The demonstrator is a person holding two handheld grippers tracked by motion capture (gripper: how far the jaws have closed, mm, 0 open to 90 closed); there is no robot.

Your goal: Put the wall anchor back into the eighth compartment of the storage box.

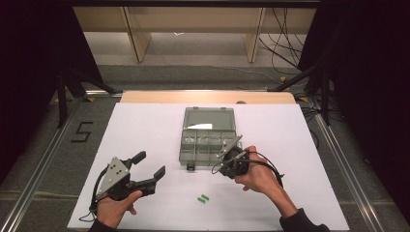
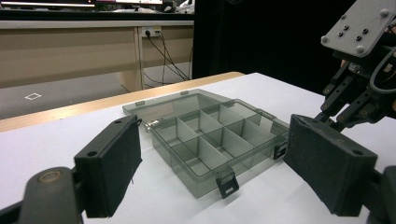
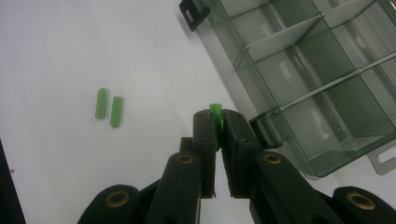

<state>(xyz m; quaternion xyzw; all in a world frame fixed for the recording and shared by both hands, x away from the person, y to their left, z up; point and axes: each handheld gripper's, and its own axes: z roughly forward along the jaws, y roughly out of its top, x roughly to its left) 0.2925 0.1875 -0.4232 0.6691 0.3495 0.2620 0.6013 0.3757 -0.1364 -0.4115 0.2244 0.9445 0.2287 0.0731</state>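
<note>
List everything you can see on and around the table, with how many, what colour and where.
green piece in the jaws: one, green, pinched between the right gripper's pads.
loose green pieces: two, green, side by side on the white sheet near the front edge.
compartment box: one, smoky clear, mid-table, lid open and lying back.
white sheet: one, white, covering the table.
number five mark: one, black, on the floor left of the table.
left gripper: one, black, open, held left of the box.
right gripper: one, black, shut on the green piece, beside the box.
</note>
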